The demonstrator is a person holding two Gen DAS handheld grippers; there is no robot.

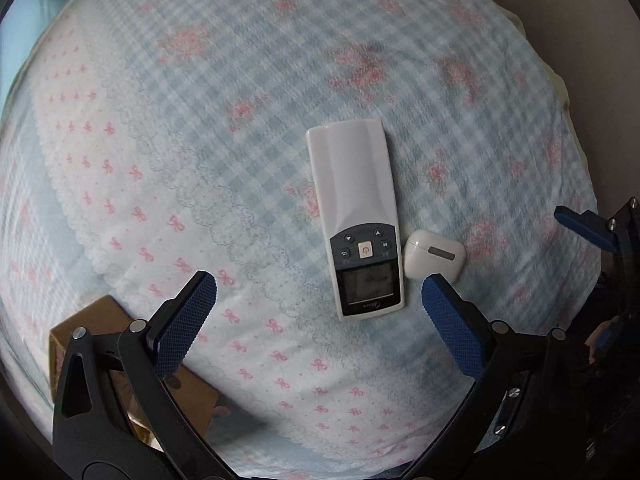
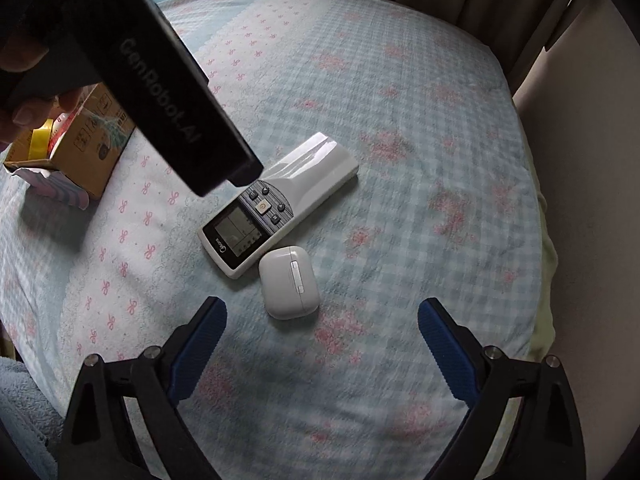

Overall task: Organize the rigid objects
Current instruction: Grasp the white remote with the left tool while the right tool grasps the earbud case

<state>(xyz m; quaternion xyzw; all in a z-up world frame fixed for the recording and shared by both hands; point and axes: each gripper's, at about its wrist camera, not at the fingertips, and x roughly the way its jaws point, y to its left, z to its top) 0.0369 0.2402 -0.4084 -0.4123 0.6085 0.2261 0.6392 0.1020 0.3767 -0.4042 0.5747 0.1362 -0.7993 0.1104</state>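
Note:
A white air-conditioner remote (image 1: 356, 216) lies face up on the blue checked bedspread (image 1: 240, 80), its screen end toward me. A white earbuds case (image 1: 434, 256) lies just right of its button end. My left gripper (image 1: 320, 296) is open above the bed, with the remote's screen end between its blue pads. In the right wrist view, the remote (image 2: 280, 204) lies diagonally and the earbuds case (image 2: 290, 282) sits beside its screen end. My right gripper (image 2: 322, 320) is open just short of the case. The left gripper's black body (image 2: 168, 88) hangs over the remote's upper left.
A brown cardboard box (image 2: 86, 136) with a yellow tape roll (image 2: 40, 138) and other items stands at the bed's left side; it also shows in the left wrist view (image 1: 100, 320). A curtain and wall (image 2: 560, 60) border the bed on the right.

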